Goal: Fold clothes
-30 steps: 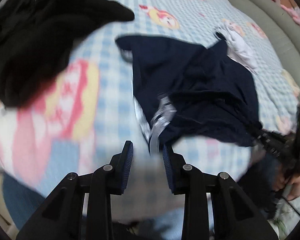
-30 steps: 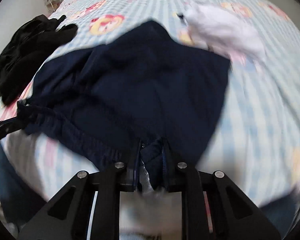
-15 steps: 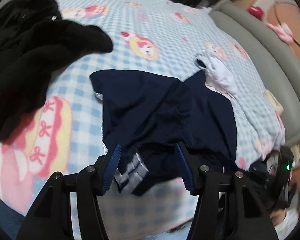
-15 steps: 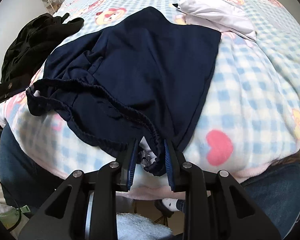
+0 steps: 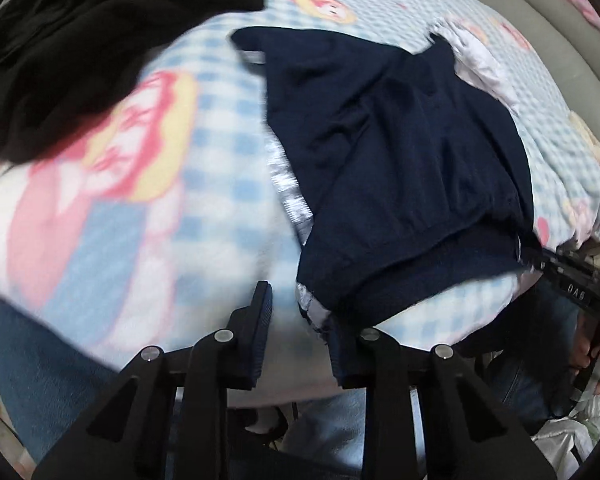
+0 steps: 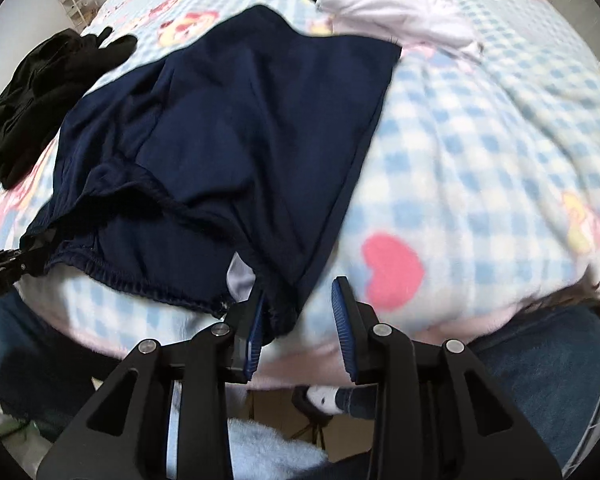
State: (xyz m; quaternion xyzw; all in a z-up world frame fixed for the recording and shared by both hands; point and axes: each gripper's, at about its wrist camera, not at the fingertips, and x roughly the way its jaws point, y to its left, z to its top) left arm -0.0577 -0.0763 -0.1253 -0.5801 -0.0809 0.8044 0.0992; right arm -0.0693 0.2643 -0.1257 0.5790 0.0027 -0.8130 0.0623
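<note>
Though blurred, navy shorts point(image 5: 400, 168) hem.

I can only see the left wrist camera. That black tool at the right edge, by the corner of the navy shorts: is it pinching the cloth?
Observer: No. In the right wrist view the right gripper has its jaws apart. They have just been opening, and the waistband corner of the shorts lies loose between them, close by one pad.
Operator: Is there anything farther off that I miss?
Observer: Yes, a small shelf stands by the wall, past the black clothes.
</note>
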